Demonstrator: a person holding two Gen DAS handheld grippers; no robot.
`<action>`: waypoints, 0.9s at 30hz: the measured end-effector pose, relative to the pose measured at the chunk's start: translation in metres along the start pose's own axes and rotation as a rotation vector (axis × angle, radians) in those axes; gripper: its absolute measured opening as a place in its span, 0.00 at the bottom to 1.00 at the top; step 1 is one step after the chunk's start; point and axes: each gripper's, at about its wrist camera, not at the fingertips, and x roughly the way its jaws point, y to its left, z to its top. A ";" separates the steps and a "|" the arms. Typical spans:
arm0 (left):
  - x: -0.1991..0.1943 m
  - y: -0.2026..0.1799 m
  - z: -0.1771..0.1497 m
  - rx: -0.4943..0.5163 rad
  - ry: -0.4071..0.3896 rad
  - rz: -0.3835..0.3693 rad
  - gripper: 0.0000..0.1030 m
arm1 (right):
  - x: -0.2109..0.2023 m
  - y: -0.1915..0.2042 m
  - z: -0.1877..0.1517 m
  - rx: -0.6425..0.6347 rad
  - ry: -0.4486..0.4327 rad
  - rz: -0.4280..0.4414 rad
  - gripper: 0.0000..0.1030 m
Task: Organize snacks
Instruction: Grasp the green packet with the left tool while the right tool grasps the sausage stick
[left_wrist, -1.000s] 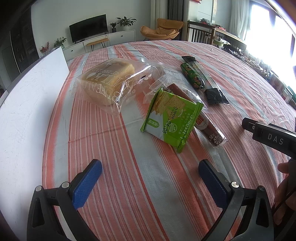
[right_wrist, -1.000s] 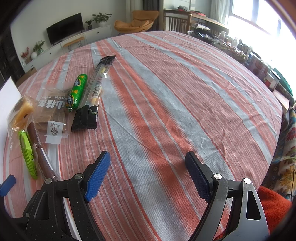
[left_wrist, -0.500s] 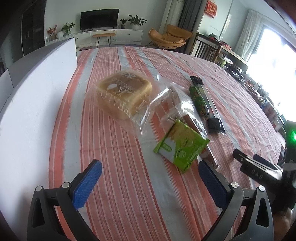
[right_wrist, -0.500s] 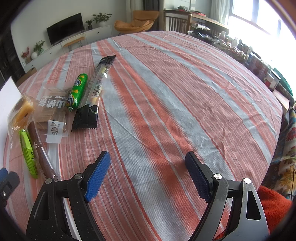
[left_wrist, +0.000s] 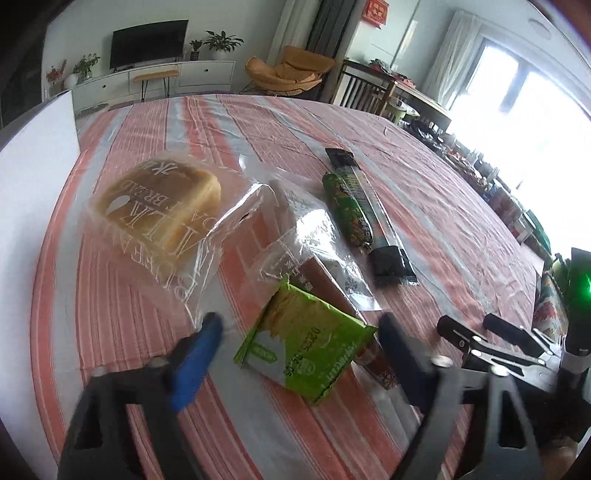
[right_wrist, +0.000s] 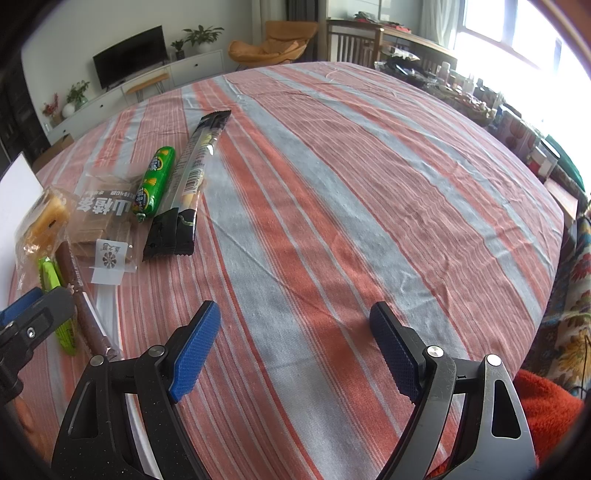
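Barely begun: every snack lies loose on your striped cloth (right_wrist: 332, 184). From the left: bagged bread (left_wrist: 159, 206), clear cake pack (left_wrist: 306, 251), green sausage (left_wrist: 347, 210), black stick pack (left_wrist: 369, 206). Left gripper (left_wrist: 299, 332) has just been closing, jaws astride the green cracker pack (left_wrist: 306, 350), pads not yet pressing. Right gripper (right_wrist: 295, 343) gapes wide, empty.

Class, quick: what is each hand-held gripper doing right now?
Left hand-held gripper: open, jaws just closing around the green cracker pack, pads not yet pressing.
Right hand-held gripper: open, empty, over bare tablecloth.
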 end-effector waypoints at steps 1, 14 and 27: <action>-0.002 -0.001 0.000 0.001 -0.002 -0.018 0.59 | 0.000 0.000 0.000 0.000 0.000 0.000 0.83; -0.058 -0.014 -0.025 0.055 0.022 0.085 0.55 | 0.000 0.000 0.000 -0.001 0.000 0.000 0.83; -0.077 -0.014 -0.032 0.010 0.014 0.070 0.55 | 0.000 0.000 0.000 -0.001 0.000 0.000 0.83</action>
